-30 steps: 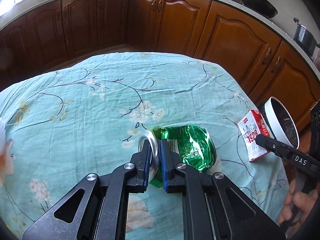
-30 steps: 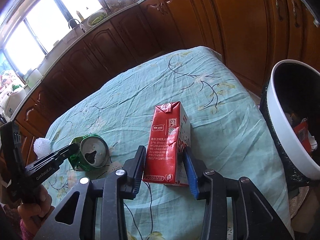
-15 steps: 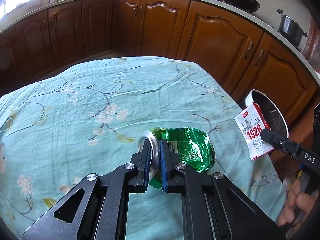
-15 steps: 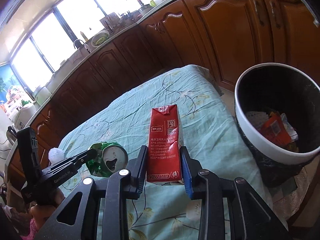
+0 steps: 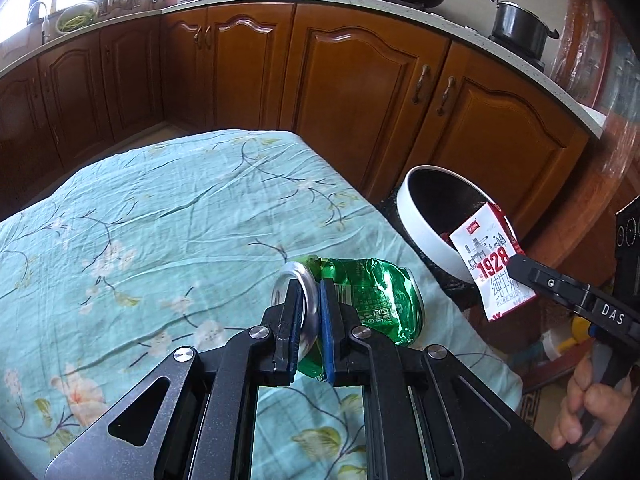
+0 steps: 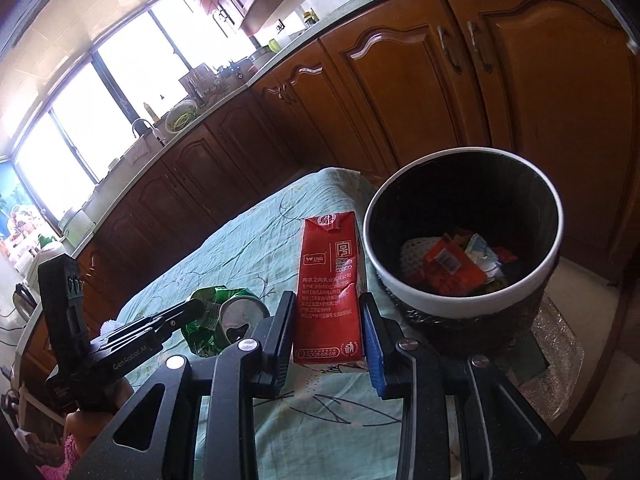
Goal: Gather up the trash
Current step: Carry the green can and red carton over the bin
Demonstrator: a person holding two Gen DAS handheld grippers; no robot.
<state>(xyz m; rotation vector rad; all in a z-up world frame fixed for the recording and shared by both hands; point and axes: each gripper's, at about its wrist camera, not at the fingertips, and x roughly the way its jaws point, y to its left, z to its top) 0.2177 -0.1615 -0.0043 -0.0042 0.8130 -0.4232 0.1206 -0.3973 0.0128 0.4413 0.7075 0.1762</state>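
Observation:
My left gripper point(image 5: 309, 300) is shut on the rim of a crushed green can point(image 5: 372, 300), held above the table's right part; the can also shows in the right wrist view point(image 6: 224, 316). My right gripper point(image 6: 326, 320) is shut on a red milk carton point(image 6: 330, 288), held upright in the air near the table edge, just left of the trash bin point(image 6: 460, 300). The carton also shows in the left wrist view point(image 5: 490, 260), in front of the bin point(image 5: 420, 220). The white-rimmed black bin holds several wrappers.
The table carries a teal floral cloth point(image 5: 160, 232). Wooden kitchen cabinets point(image 5: 360, 80) curve around behind the table and bin. A white ball-like object point(image 6: 109, 326) lies on the table behind the left gripper.
Both grippers have lifted and moved right toward the bin. The carton went from resting on the table to hanging in the air beside the bin's rim. The can rose with the left gripper.

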